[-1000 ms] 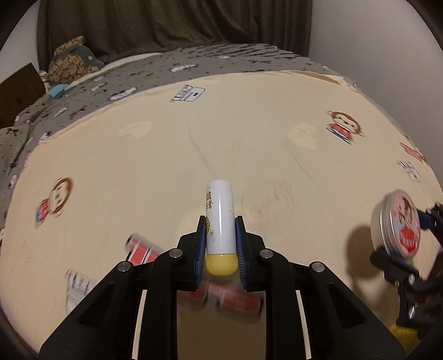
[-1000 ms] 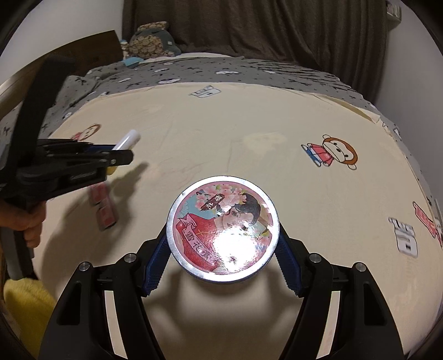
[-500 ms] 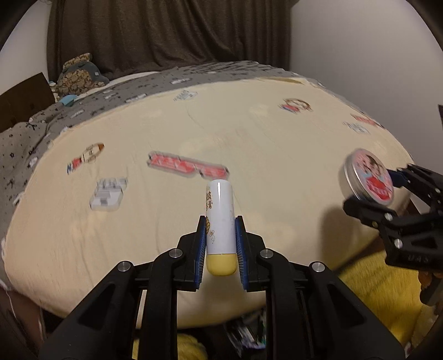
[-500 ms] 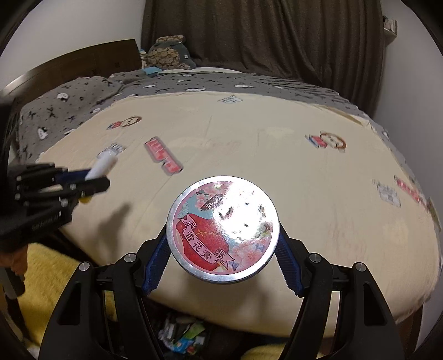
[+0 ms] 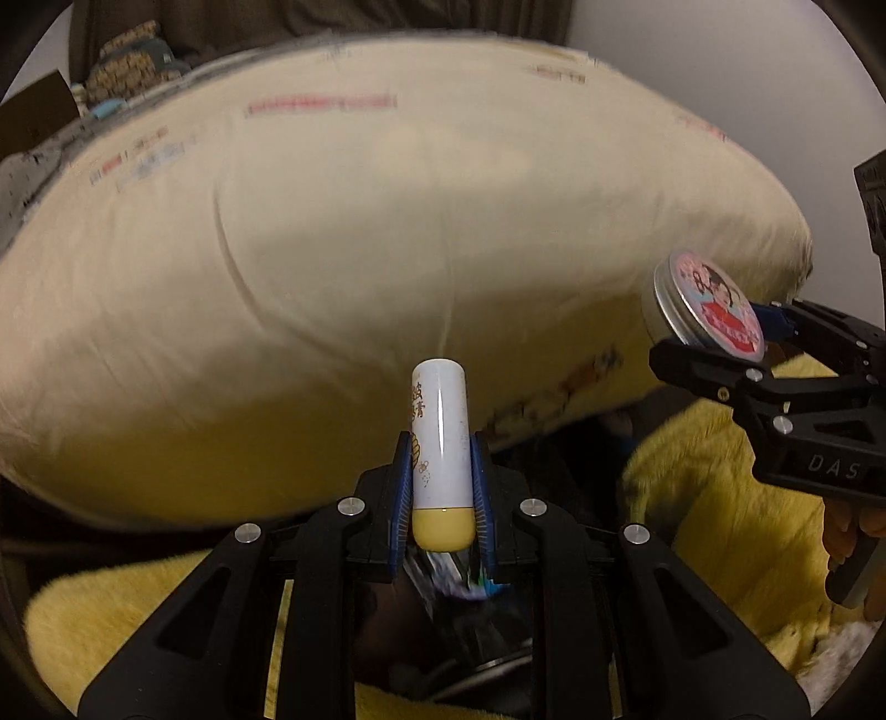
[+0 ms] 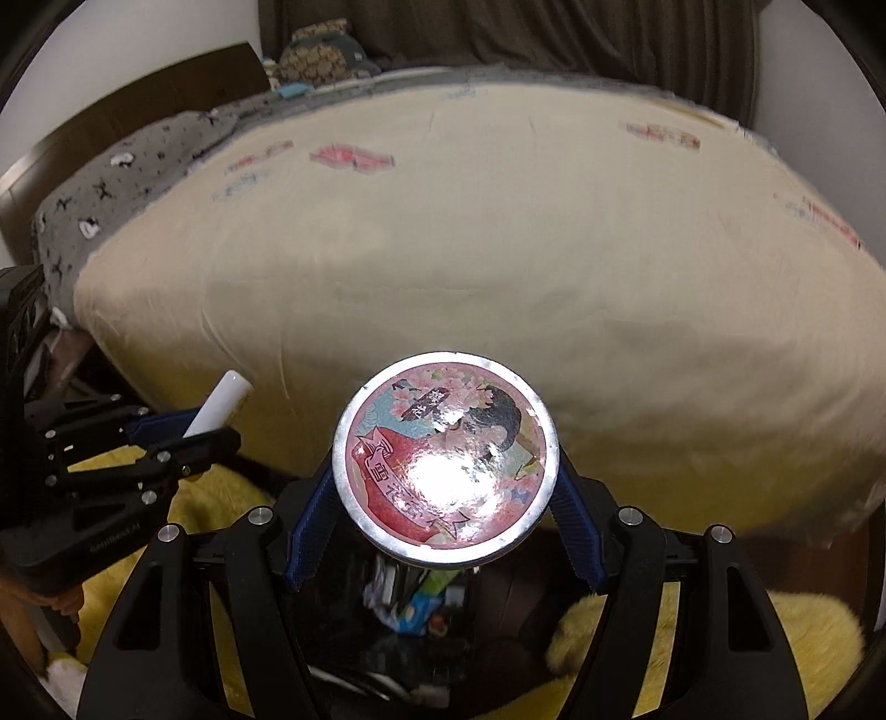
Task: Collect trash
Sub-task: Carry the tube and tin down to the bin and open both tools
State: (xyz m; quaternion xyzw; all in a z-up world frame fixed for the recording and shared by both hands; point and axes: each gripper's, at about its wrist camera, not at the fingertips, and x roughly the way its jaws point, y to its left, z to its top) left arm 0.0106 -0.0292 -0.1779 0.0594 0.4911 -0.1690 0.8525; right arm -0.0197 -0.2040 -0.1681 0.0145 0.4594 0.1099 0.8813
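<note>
My left gripper is shut on a white lip-balm tube with a yellow base, held upright between the blue pads. My right gripper is shut on a round metal tin with a pink and red printed lid. Each gripper shows in the other's view: the tin at the right, the tube at the left. Both hang past the foot of the bed, over a dark bin with wrappers inside.
The bed with a cream printed sheet fills the upper half of both views. A yellow fluffy rug lies around the bin. A grey patterned blanket and a pillow sit at the bed's far end. A hand grips the right handle.
Both grippers have drawn back off the bed and sunk past its foot edge, still holding the tube and the tin. The bin and yellow rug have come into view beneath them.
</note>
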